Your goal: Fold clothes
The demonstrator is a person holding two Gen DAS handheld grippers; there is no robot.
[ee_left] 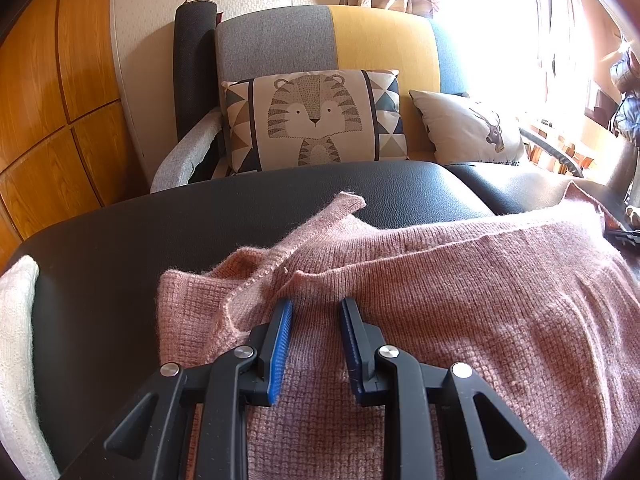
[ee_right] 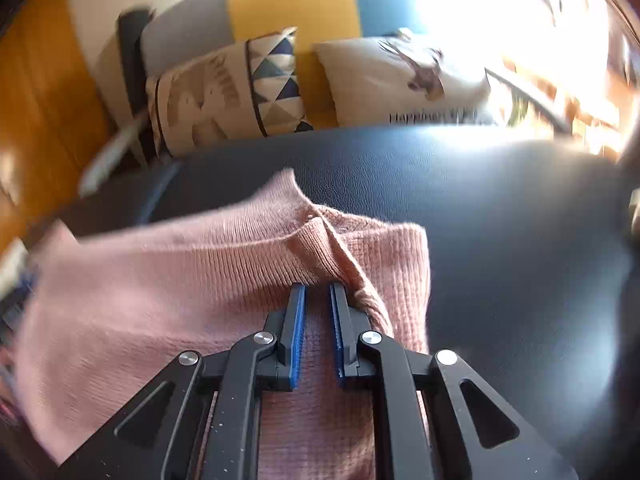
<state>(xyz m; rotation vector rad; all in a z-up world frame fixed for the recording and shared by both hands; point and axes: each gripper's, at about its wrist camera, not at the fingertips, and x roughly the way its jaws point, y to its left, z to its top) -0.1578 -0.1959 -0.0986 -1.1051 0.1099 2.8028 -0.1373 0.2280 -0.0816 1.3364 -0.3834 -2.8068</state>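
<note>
Both hand-held tools are angling down toward a pink knitted sweater [ee_left: 460,300] that is lying spread over a black leather surface [ee_left: 200,220], with a sofa [ee_left: 360,40] and its tiger cushion [ee_left: 316,120] and deer cushion [ee_left: 468,128] standing behind. The left gripper [ee_left: 316,308] is pointing forward and downward at the bunched edge of the knit, its blue-padded fingers [ee_left: 282,336] standing a narrow gap apart with a ridge of the fabric rising between the tips; the pads are sitting against the folds on either side, so they appear to be pinching it, though how firmly I cannot tell. The right gripper [ee_right: 318,292] is tilting down more steeply and the right wrist view is leaning and blurring at its edges. Its fingers [ee_right: 298,328] are nearly together, a slim strip of pink knit showing between them, and their tips are sitting at a raised ribbed fold of the sweater [ee_right: 200,280] near its corner. A white cloth [ee_left: 18,340] is lying at the left edge of the black surface, apart from the sweater.
</note>
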